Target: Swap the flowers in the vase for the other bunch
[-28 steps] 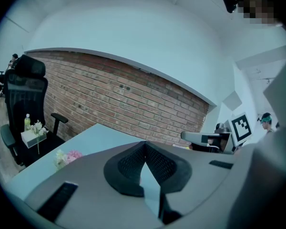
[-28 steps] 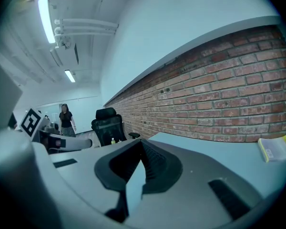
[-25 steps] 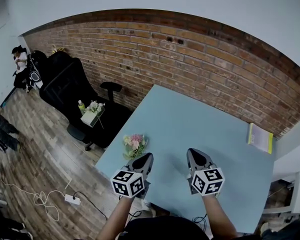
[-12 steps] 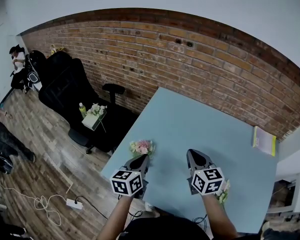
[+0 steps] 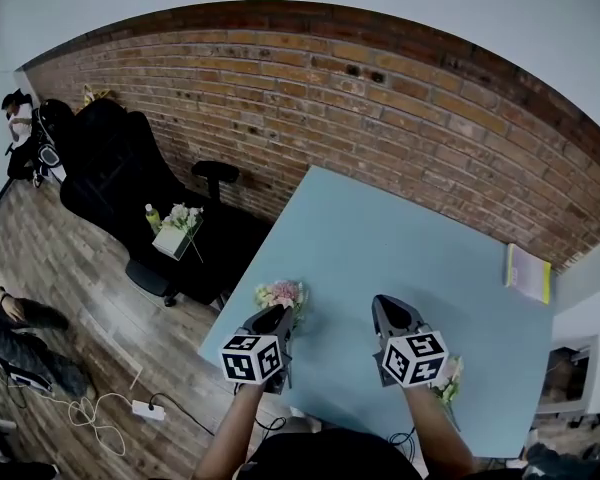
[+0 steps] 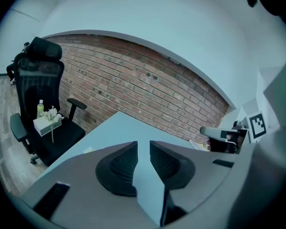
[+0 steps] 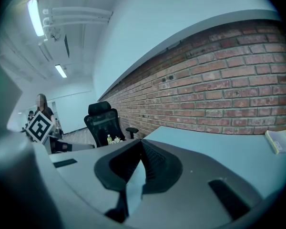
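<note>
change: left gripper point(image 5: 274, 316) has come down close to the pink bunch point(image 5: 283, 293) at the table point(image 5: 400, 238) edge, jaws just parting, nothing between | right gripper point(image 5: 391, 310) pressed together, empty; second bunch point(image 5: 447, 372) beside it | task: likely pick-up approach, swap not begun

Even cool daylight, strong fisheye bending, dark vignetted corners, soft focus
</note>
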Tool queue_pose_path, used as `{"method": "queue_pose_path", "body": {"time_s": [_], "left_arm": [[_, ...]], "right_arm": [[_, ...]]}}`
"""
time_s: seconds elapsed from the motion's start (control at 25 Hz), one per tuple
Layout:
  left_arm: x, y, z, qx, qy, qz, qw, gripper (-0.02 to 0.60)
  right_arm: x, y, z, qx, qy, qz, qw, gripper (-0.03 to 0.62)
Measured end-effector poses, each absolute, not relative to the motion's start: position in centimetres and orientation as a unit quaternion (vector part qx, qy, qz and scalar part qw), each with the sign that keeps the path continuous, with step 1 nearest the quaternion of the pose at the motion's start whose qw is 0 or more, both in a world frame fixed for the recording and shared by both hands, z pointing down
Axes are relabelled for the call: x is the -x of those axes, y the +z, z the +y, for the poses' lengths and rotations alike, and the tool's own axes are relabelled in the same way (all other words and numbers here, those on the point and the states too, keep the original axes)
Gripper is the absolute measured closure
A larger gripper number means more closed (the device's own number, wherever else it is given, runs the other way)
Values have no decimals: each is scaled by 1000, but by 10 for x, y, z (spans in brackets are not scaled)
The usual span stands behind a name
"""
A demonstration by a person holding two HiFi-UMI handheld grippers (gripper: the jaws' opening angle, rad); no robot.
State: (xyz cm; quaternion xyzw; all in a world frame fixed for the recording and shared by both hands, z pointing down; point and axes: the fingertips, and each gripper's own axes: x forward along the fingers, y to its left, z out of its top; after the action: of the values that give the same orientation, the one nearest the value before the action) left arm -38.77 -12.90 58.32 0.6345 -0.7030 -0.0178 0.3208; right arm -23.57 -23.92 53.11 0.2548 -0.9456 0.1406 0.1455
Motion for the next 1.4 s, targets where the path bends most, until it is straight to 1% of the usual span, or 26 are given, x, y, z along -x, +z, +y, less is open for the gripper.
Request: {"method": "queue_pose_path", "body": {"time_s": [0.2,0.44,0.68,0.88,1.08,1.16,1.28,1.4], "left_arm": [[404,602,-132,-606,-15,-718,343,460],[412,620,-137,-602,0,-711,364,411],[420,644,-138,-581,11,-718,384,264],[423,665,-139,-574,21,-713,402,210],[425,687,-143,-563,30,-709,423,112],[426,694,-145,-560,38,-709,427,83],[427,707,-147,-553,48,-706,439,63],[428,720,-151,-548,59,-703,449,58]], "right_arm": [[240,542,-248,-259,147,-941,159,580],[251,552,-257,-259,155,-939,166,580],[258,568,-262,-258,164,-936,177,580],[262,579,-265,-259,170,-932,186,580],[263,586,-273,-265,179,-929,188,580],[262,591,-275,-269,181,-927,191,580],[261,598,-278,-275,187,-923,196,580],[260,605,-282,-278,188,-920,203,580]]}}
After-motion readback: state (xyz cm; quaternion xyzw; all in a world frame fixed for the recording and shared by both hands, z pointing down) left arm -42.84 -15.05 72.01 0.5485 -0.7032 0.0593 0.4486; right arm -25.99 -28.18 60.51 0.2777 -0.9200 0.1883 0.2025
